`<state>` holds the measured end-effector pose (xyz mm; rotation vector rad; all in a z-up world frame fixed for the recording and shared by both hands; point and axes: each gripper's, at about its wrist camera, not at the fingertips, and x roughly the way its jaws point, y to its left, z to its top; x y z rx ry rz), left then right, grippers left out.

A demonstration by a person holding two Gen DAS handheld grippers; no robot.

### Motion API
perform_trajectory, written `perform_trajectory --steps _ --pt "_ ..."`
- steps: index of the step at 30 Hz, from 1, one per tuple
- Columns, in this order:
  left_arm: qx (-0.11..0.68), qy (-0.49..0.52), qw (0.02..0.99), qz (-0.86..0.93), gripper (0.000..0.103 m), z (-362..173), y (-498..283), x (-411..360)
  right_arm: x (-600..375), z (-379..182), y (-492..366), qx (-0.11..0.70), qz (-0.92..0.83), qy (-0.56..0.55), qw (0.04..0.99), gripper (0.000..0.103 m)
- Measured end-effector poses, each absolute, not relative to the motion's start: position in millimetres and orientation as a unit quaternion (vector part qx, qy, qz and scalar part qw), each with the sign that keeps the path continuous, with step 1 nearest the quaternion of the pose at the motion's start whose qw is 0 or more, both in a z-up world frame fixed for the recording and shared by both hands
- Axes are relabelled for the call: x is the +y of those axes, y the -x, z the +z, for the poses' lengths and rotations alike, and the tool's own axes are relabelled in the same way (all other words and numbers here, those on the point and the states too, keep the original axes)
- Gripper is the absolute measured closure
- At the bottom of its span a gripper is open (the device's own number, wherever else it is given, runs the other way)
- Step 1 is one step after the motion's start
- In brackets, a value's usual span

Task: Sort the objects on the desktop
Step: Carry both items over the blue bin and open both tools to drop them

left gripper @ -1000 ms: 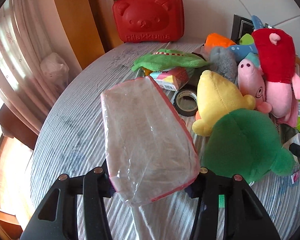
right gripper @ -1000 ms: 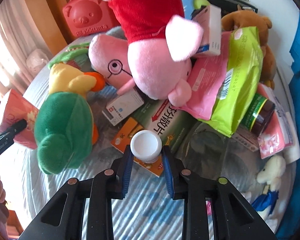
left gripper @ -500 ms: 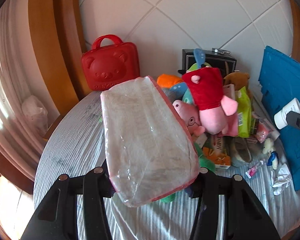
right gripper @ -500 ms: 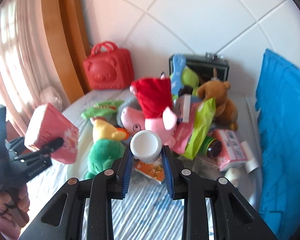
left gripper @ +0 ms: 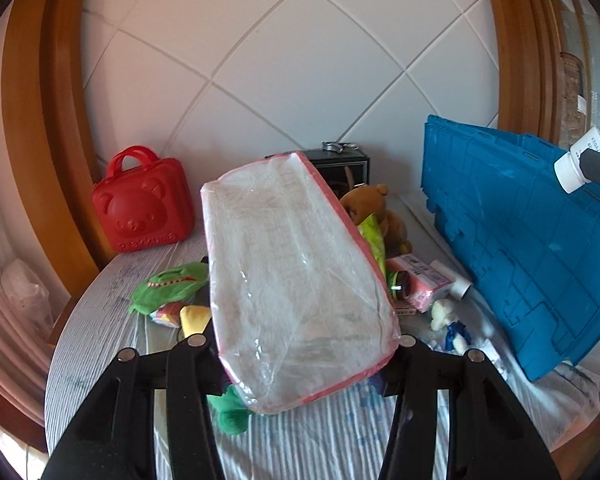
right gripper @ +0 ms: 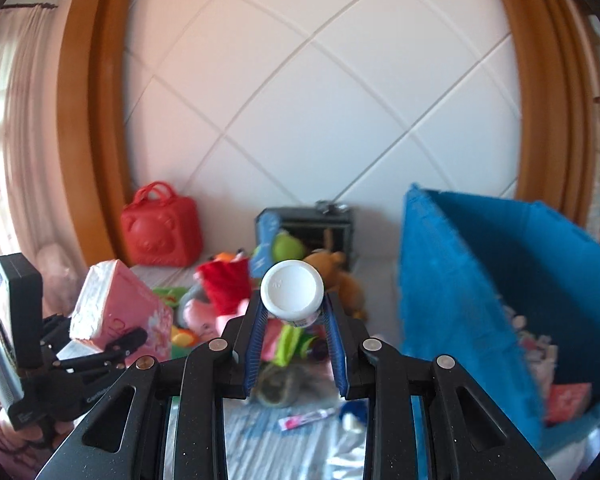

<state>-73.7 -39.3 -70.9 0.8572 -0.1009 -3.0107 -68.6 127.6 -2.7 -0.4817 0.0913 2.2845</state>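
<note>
1. Left wrist view: the left gripper [left gripper: 300,354] is clenched on a pink-edged tissue pack [left gripper: 296,276] wrapped in clear film. The pack fills the gap between the 2 fingers and stands up above them, held in the air over the table [left gripper: 100,320].
2. Same view, table contents: a red bear-face case [left gripper: 142,202] stands at the back left near the wall. A green plush [left gripper: 172,286] lies in front of it, beside a yellow plush [left gripper: 194,318] partly hidden by the pack.
3. Same view, right side: a blue crate [left gripper: 532,240] leans tilted at the table's right edge. Just left of it lie a pink box [left gripper: 420,284], a brown teddy bear [left gripper: 374,200] and a small white-and-blue doll [left gripper: 450,326].
4. Same view, upper right edge: a white-capped bottle [left gripper: 576,164] shows in the air, gripped by a dark finger of the other tool.
5. Right wrist view: the right gripper [right gripper: 292,316] grasps the white-capped bottle [right gripper: 292,292] between its blue pads [right gripper: 254,344], cap facing the camera, held above the toy pile.
6. Same view, left: the left gripper [right gripper: 104,344] carries the tissue pack [right gripper: 116,308] in the air, with a hand [right gripper: 32,432] below it.
7. Same view, right: the blue crate [right gripper: 460,280] stands open with small items inside; details are blurred.
</note>
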Motion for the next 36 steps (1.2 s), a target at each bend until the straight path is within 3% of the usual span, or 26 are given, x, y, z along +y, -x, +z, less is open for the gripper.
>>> perform_trajectory --steps 19,22,28,36 --pt "-0.079 -0.203 -0.149 -0.965 0.054 1.2 122.0 193.9 203.6 50.4 -95.8 -0.008 0.772 0.133 0.622 0.075" --pt "-0.103 -0.192 -0.130 -0.967 0.055 9.1 127.5 225.7 229.7 50.8 -113.2 -0.001 0.756 0.152 0.636 0.080" --pt "-0.124 -0.164 -0.095 -0.974 0.055 26.1 136.5 265.3 260.2 41.6 -150.7 0.034 0.737 0.175 0.652 0.080" --pt "-0.126 -0.183 -0.138 -0.965 0.055 34.3 138.9 292.3 263.2 36.9 -177.5 0.053 0.725 0.178 0.664 0.079"
